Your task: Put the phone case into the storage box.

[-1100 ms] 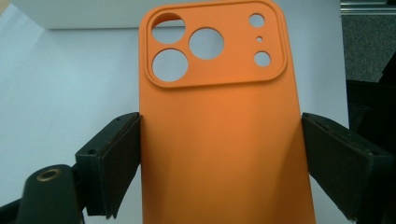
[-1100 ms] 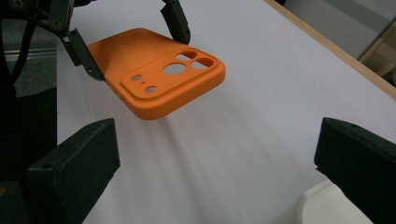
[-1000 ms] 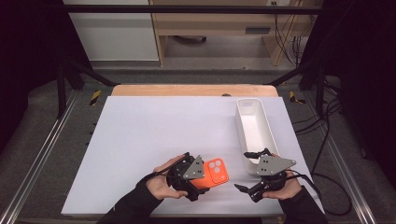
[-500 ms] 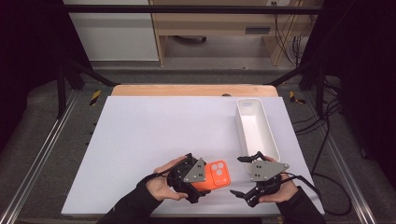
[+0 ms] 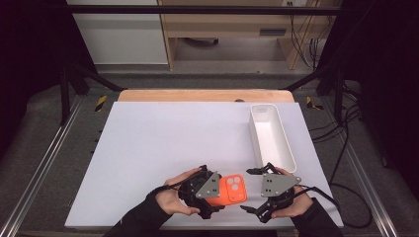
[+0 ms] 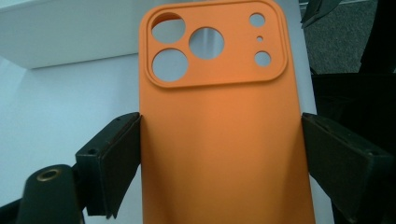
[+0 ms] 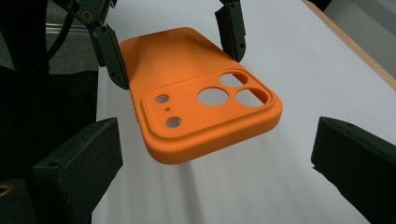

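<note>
Two claws, left claw (image 5: 216,191) gripping phone case (image 5: 232,189)

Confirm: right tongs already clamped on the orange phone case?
No: in the right gripper view the right tongs stand wide, clear of both sides of the orange phone case, which the left tongs hold.

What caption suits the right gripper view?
Orange phone case held above the white table, between the open right gripper jaws.
</note>
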